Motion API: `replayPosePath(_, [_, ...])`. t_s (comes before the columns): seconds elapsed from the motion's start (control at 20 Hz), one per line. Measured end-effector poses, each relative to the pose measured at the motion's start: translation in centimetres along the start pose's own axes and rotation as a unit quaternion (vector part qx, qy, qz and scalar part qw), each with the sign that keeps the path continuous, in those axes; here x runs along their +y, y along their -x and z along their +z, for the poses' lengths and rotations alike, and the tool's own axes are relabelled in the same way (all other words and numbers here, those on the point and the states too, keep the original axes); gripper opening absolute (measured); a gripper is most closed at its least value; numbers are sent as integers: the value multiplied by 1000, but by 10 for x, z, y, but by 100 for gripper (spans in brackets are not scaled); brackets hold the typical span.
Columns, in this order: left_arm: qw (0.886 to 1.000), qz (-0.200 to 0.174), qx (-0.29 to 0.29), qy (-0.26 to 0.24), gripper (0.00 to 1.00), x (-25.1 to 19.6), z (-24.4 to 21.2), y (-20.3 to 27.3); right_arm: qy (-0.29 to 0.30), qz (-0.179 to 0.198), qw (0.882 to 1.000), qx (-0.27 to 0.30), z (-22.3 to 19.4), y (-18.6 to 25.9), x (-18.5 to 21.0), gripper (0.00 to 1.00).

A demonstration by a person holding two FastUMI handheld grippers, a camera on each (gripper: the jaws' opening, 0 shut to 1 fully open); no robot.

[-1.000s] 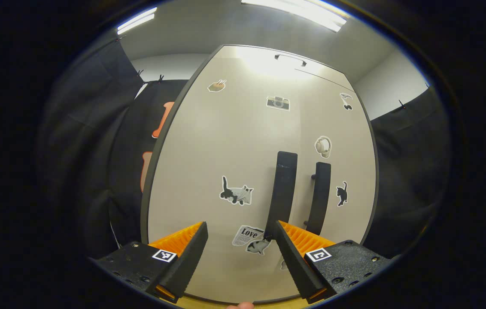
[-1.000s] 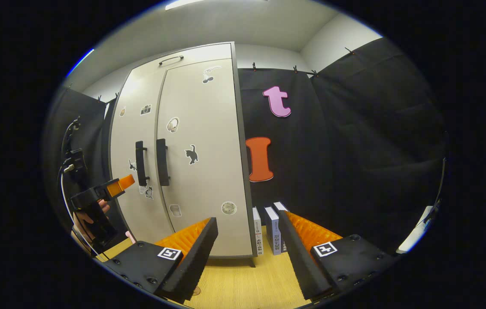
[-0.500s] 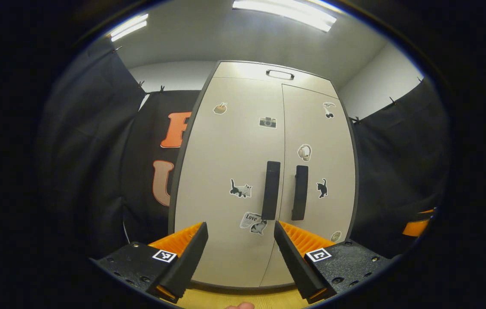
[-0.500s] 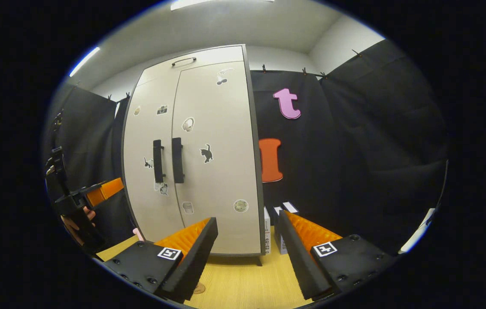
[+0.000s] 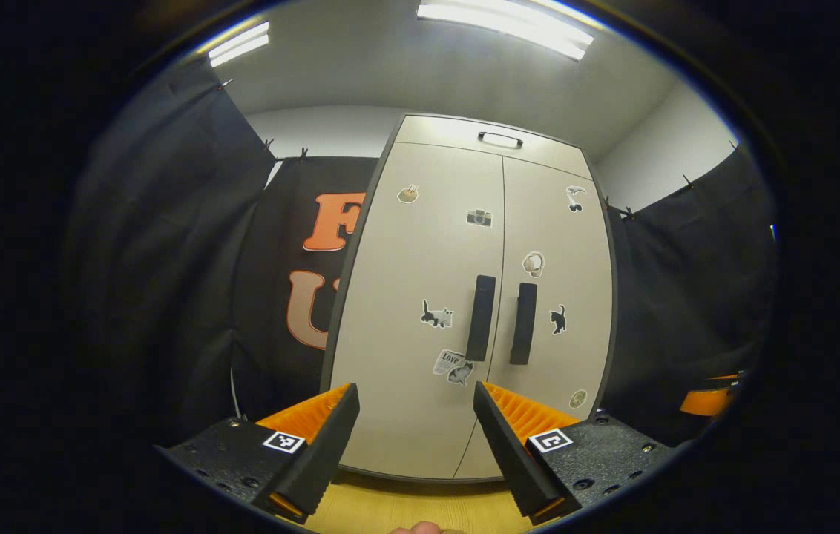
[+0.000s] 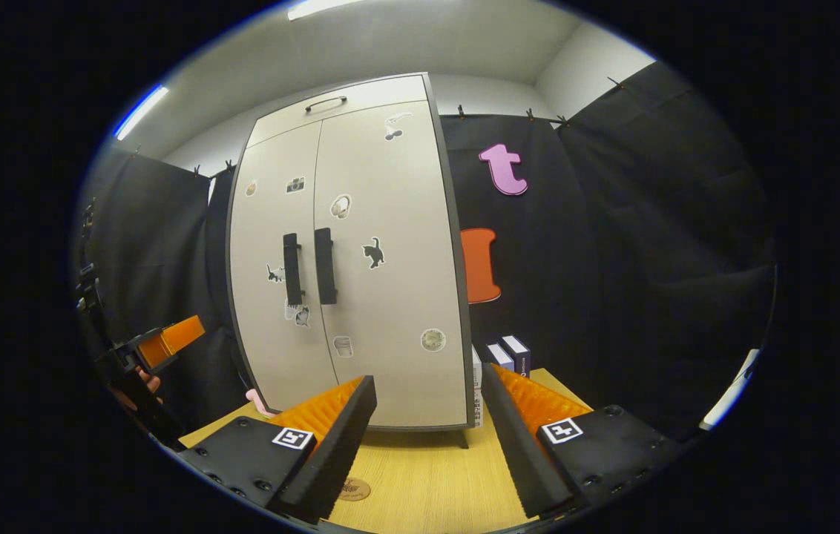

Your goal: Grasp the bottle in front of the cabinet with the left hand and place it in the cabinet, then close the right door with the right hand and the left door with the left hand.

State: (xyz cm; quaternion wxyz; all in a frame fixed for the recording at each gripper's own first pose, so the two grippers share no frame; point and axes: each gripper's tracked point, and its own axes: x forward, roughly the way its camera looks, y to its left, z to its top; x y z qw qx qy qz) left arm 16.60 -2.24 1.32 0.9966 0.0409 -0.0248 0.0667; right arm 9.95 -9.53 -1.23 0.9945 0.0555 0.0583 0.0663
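The beige cabinet (image 5: 420, 297) stands with both doors closed and flush, covered in small stickers. Its two black handles (image 5: 481, 317) sit side by side at the centre seam. My left gripper (image 5: 414, 400) is open and holds nothing, set back from the left door and facing it. My right gripper (image 6: 427, 380) is also open with nothing between its fingers, and faces the cabinet (image 6: 361, 259) from the right and farther off. In the right gripper view, the left gripper (image 6: 168, 343) hangs at the far left, held by a hand. The right gripper (image 5: 706, 400) peeks in at the right edge of the left gripper view.
The cabinet rests on a light wooden table (image 6: 420, 482). Several books (image 6: 501, 356) stand upright just right of the cabinet against the black cloth. A small pink object (image 6: 257, 402) lies by the cabinet's left foot. A round mark (image 6: 353, 489) lies on the tabletop near my right gripper.
My left gripper has drawn back from the left door, where it was close by the handle, so the cabinet looks smaller. My right gripper has also backed away. Both doors stay closed.
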Motion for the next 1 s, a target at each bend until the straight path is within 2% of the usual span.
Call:
replayPosePath(0.55, [1000, 2, 7, -1, 94, 0, -5, 10, -22, -21, 999, 12, -12, 2, -15, 95])
replayPosePath(1.0, [1000, -2, 19, -2, 94, -2, -11, 11, -25, -22, 999, 13, -13, 1, -15, 95])
